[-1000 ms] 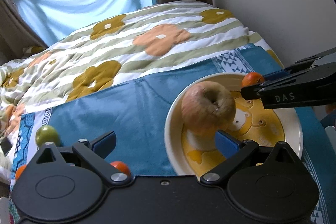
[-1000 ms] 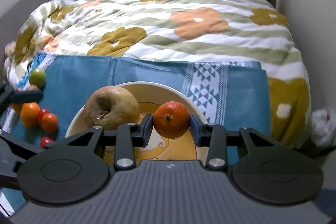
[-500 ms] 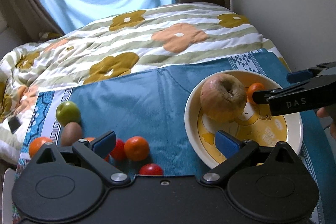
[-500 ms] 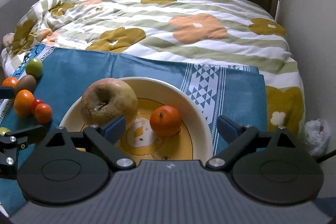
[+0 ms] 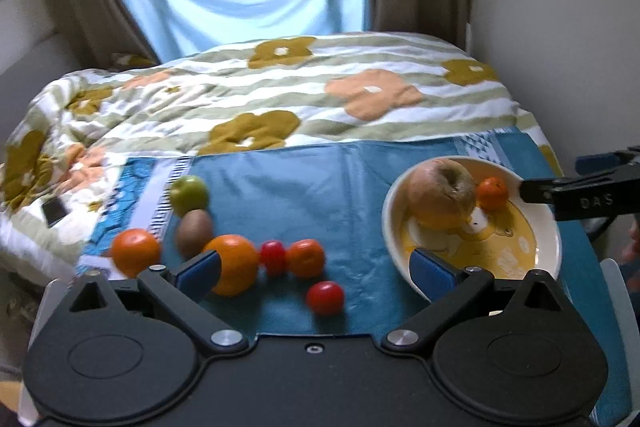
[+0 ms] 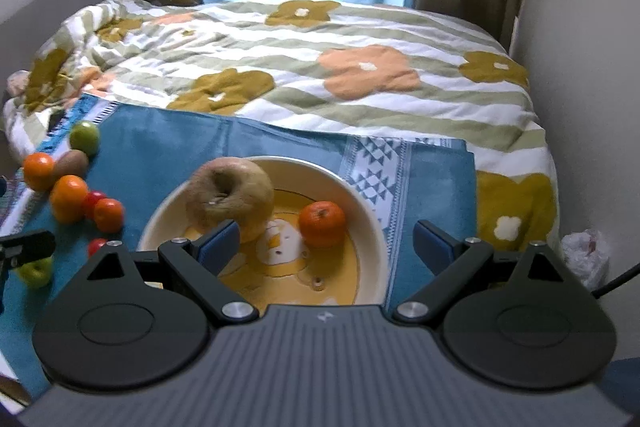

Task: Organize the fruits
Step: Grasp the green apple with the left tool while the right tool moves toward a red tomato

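small orange mandarin (image 6: 322, 223) lies in cream-and-yellow bowl (image 6: 366, 215), just beside big brownish apple (image 6: 230, 199) | right gripper (image 6: 326, 243) wide open, empty | left gripper (image 5: 316, 271) wide open, empty | loose fruits on blue cloth (image 5: 304, 195), somewhat blurred

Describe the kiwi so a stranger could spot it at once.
Start at the blue cloth on the bed and go to the loose fruit left of the bowl. The kiwi lies just below the green apple. It is the only dull brown, egg-shaped fruit among the glossy ones.
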